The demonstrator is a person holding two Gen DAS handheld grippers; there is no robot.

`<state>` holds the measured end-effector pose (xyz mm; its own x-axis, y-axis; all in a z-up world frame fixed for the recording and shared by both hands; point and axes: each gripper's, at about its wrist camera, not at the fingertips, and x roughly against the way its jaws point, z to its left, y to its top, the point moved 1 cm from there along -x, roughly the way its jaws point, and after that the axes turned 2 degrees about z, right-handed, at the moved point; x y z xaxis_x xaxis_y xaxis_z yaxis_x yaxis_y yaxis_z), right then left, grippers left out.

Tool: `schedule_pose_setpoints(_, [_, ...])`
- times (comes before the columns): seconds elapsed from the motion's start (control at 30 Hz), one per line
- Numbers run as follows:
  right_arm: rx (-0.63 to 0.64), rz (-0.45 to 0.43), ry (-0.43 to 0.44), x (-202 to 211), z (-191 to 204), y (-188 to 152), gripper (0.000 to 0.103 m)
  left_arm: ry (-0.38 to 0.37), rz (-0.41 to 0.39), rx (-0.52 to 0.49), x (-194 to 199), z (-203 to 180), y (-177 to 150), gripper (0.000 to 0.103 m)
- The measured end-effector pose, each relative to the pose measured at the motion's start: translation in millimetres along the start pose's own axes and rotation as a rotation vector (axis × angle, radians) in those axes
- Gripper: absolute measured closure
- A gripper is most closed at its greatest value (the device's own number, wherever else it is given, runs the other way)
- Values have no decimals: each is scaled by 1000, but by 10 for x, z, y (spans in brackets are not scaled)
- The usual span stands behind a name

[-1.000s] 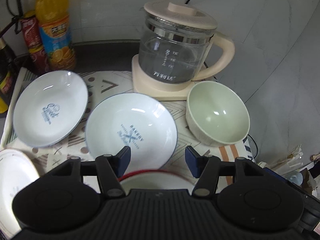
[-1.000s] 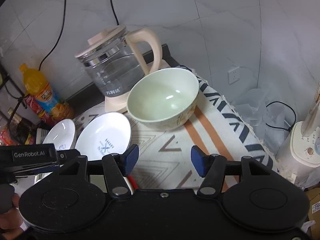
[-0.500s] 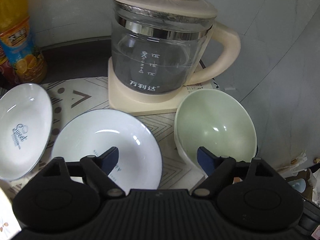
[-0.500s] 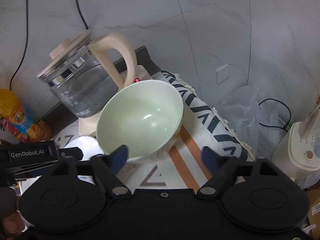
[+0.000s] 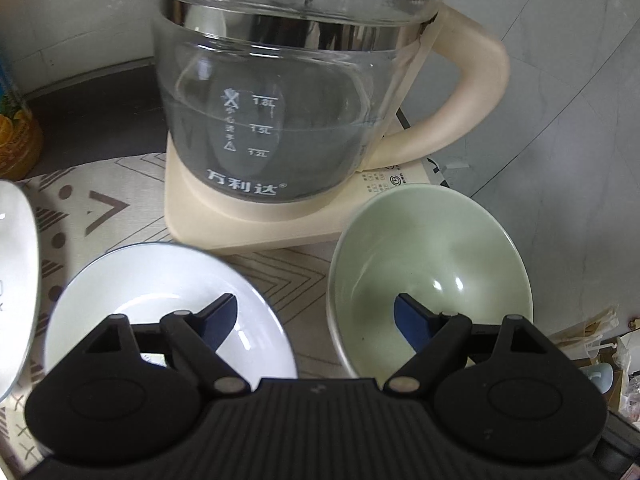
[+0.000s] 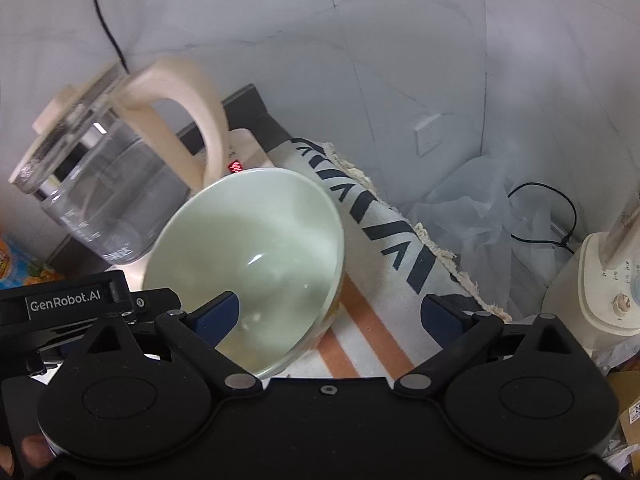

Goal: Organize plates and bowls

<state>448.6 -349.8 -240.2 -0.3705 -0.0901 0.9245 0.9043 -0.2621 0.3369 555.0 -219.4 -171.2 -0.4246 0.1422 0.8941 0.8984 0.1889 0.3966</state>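
Observation:
A pale green bowl (image 5: 432,264) stands on the patterned cloth, right of a blue-rimmed white plate (image 5: 160,288). A second white plate (image 5: 16,280) shows at the left edge. My left gripper (image 5: 316,316) is open wide and hovers low: one finger is over the white plate, the other over the bowl's inside, and the bowl's near-left rim lies between them, untouched. In the right wrist view the green bowl (image 6: 256,240) fills the middle. My right gripper (image 6: 332,312) is open with its jaws still opening. One finger is inside the bowl, the other over the cloth, and the rim between them is not pressed.
A glass kettle (image 5: 280,112) on a cream base stands right behind the dishes, against the tiled wall. An orange drink bottle (image 5: 16,136) is at the far left. The cloth's fringed edge (image 6: 440,248) drops off to a plastic bag and a white appliance (image 6: 600,288).
Both grippers came forward and down toward the green bowl, and both sets of jaws spread much wider. The kettle and bowl now loom larger, and the front plates have left view.

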Motion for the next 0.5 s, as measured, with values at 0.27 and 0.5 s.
schedule_pose_setpoints(0.27, [-14,31,15,-147,-24,30,50,-49,10,-6,-102,-60,18,70])
schedule_pose_setpoints(0.5, [4,35,34,-130,8,-32,82,-68,17,-21,-55,-69,-69,84])
